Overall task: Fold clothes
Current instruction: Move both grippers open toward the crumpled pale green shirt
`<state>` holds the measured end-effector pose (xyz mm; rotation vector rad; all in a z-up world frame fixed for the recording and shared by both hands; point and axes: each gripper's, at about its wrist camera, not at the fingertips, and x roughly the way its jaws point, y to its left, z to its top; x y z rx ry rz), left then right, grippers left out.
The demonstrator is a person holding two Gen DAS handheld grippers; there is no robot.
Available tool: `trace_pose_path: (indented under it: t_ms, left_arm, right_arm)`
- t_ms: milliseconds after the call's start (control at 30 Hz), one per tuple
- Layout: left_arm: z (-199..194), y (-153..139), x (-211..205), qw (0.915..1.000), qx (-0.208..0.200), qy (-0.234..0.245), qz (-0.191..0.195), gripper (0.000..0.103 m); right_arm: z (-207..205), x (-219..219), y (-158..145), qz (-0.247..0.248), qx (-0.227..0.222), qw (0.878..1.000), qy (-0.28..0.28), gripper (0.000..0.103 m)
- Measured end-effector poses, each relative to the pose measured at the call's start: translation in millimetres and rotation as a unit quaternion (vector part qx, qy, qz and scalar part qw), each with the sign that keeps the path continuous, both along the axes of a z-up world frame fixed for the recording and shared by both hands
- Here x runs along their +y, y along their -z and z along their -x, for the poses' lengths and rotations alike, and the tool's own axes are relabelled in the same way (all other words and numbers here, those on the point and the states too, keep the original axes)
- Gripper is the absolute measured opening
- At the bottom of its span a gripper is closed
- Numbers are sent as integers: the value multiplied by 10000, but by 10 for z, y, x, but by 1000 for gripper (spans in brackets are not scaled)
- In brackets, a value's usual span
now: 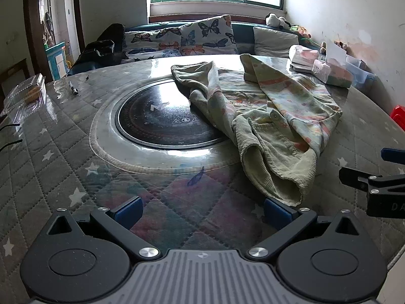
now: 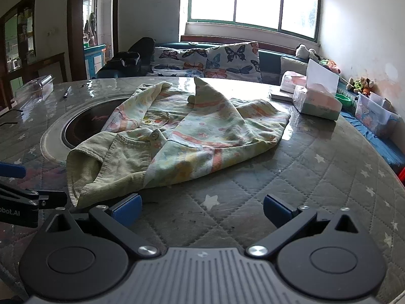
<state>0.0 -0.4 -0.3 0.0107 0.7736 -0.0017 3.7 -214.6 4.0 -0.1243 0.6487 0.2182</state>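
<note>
Jacket (image 2: 177, 136): pale green corduroy, lining printed in orange, yellow and blue pastels. Table cover (image 2: 316, 177): grey quilted, white stars. Hob (image 1: 162, 119) at 11 o'clock of the jacket: black. Cushions (image 2: 230, 60) at 12: white, butterflies. Gripper pads (image 1: 127, 211): blue.

You have one garment (image 2: 182, 136) on the desk (image 2: 303, 177), one round black cooktop (image 1: 162, 119) beside it, one marker (image 1: 73, 88), two tissue packs (image 2: 317, 101) beyond the garment, and two claws, both spread wide.
</note>
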Motion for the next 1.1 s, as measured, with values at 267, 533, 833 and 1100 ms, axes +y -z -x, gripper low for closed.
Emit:
trace_pose_path:
  t_ms: [267,533,833,1100]
  left_arm:
    - [-3,29,-37,10000,3,-23,38,103]
    - [-67,-36,-6,10000,3,24,-22,103]
    - [-174,-106,42,10000,-29,30,-78,103]
    - [-372,-264,119,9996,-205,-41,-192,103]
  right_arm:
    - [6,43,11,50,-13,10000,29,103]
    - [-47,34,10,44,35,10000,-64,103]
    - [-183,43,-12,80,24,9999,-132,103]
    - [-399,53,-69,169,-36,9996,-203,103]
